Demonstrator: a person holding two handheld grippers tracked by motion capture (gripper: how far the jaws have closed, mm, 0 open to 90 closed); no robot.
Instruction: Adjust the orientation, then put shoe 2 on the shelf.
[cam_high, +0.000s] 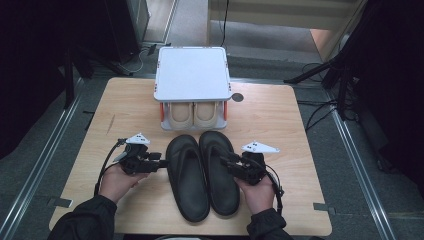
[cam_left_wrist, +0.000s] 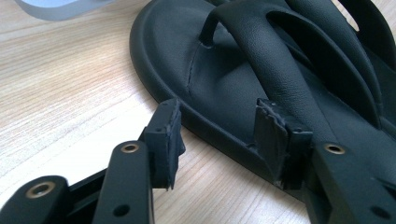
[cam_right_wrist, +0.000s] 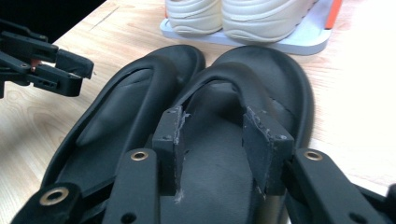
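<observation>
On a pale wooden table (cam_high: 280, 130) ringed by grey carpet and dark stands, two black rubber thong sandals (cam_high: 200, 175) are lying side by side before a small white shoe rack (cam_high: 192, 75). The left gripper (cam_high: 161, 163) and right gripper (cam_high: 225, 161) are flanking them, jaws parted, gripping nothing.

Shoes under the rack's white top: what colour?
Cream shoes, clearest in the right gripper view.

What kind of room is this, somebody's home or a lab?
Probably a lab or recording studio: a bare wooden table ringed by dark stands and floor cables, with black sandals before a small shoe rack.
</observation>
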